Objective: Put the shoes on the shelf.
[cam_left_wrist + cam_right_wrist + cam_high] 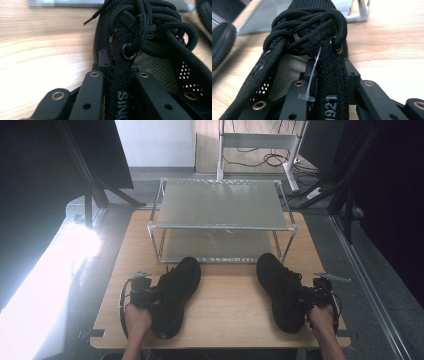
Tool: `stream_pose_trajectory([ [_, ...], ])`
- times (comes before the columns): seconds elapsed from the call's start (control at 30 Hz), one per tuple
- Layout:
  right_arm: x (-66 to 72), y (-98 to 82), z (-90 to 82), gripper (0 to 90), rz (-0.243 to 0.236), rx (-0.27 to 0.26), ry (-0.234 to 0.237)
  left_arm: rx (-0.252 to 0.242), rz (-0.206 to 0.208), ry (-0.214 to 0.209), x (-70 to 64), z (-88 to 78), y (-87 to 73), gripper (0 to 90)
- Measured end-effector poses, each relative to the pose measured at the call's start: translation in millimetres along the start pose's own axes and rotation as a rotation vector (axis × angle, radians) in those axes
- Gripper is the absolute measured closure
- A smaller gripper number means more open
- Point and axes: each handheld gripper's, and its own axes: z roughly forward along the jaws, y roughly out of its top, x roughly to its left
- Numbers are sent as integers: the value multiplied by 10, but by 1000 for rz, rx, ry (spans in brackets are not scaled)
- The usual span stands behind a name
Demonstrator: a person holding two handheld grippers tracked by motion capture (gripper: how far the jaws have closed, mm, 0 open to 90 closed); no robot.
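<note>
Left gripper (148, 296) and right gripper (306, 296) each clamp a shoe's collar; lift the left shoe (175, 295) and right shoe (280, 290) level toward the rack (220, 227).

High view: strong glare blown out white at left edge, beside the table (225, 305); room surround dark, corners near black. Slightly soft overall. Left gripper view: tabletop overexposed at left, laces (155, 22) sharp, jaws close to lens blurred. Right gripper view: bright wash at lower right, background soft.

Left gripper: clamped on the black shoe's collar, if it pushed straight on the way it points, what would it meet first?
Probably the wire rack: the left gripper, shut on the left shoe, points towards its lower shelf; depth unclear.
</note>
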Motion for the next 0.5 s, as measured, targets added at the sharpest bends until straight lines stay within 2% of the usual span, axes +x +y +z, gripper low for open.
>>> stream_pose_trajectory([
  [0.07, 6, -1, -2, 716, 43, -16, 55, -25, -21, -33, -38, -7, 8, 824],
  [0.1, 6, -1, -2, 716, 43, -16, 55, -25, -21, -33, -38, -7, 8, 823],
  [0.13, 17, -2, 4, 716, 71, -24, 92, -34, -30, -45, -48, -9, 9, 822],
  [0.27, 64, 3, 22, 715, 94, -32, 127, -61, -70, -79, -93, -10, 9, 821],
  [0.43, 174, 21, 65, 715, 115, -46, 174, -89, -97, -89, -152, -7, 8, 821],
  [0.5, 228, 27, 91, 714, 137, -56, 210, -102, -104, -94, -179, -14, 12, 821],
])
